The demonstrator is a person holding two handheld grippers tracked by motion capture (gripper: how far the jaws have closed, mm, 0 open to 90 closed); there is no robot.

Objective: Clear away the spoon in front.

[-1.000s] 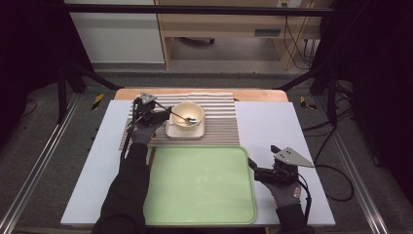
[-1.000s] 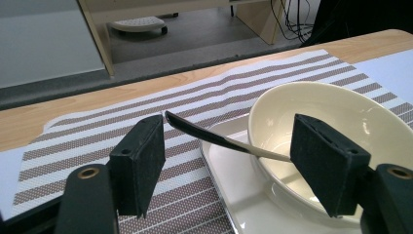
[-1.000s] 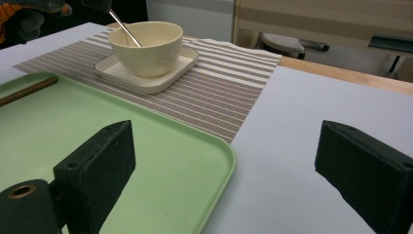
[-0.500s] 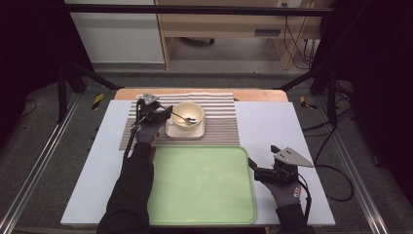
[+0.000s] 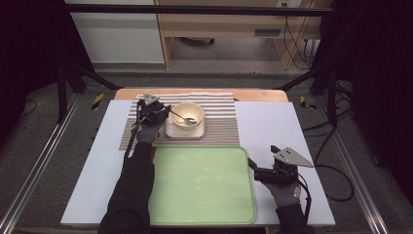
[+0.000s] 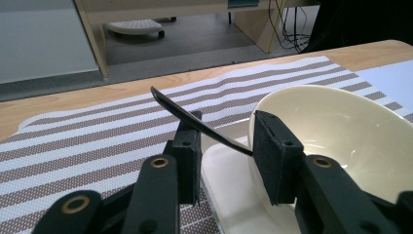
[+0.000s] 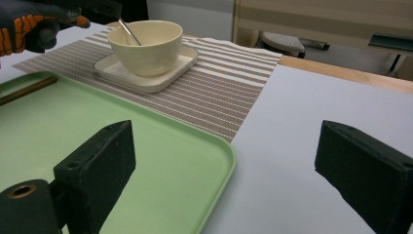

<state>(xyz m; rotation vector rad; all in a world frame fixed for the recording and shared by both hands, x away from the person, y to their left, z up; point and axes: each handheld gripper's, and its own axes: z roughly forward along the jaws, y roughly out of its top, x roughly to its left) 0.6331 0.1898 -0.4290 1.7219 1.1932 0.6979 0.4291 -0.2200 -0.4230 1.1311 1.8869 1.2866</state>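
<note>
L tongs (image 5: 163, 111) sit at the far-left part of the striped placemat (image 5: 219, 131), just beside the cream bowl (image 5: 188, 115), which stands on a square cream saucer (image 5: 185, 130). A spoon (image 5: 183, 117) rests in the bowl, its handle slanting up and out over the rim toward the L tongs. In the left gripper view the handle (image 6: 195, 123) runs between the two jaws, long axis crossing the gap on a diagonal, free tip up and to the left, bowl end down to the right behind the right-hand pad. Jaws are partly spread, not pinching yet: the handle looks to touch or graze the left-hand pad (image 6: 189, 161), w/ a clear gap to the other. Can't tell if it truly bears on that pad. Judgement: the likely next move is closing on the handle, and since it lies off-centre in the gap, the squeeze will prob. nudge it sideways before it seats.

Moving right, the green tray (image 5: 199, 214) lies near the desk's (image 5: 272, 126) front edge, bare, just below the placemat.

R tongs (image 5: 254, 168) hover just beside the tray's right edge, well apart from the bowl. In the right gripper view their jaws are spread wide w/ nothing between them, tray corner (image 7: 214, 156) and desk below. So L hand is far nearer the spoon; R is idle.
</note>
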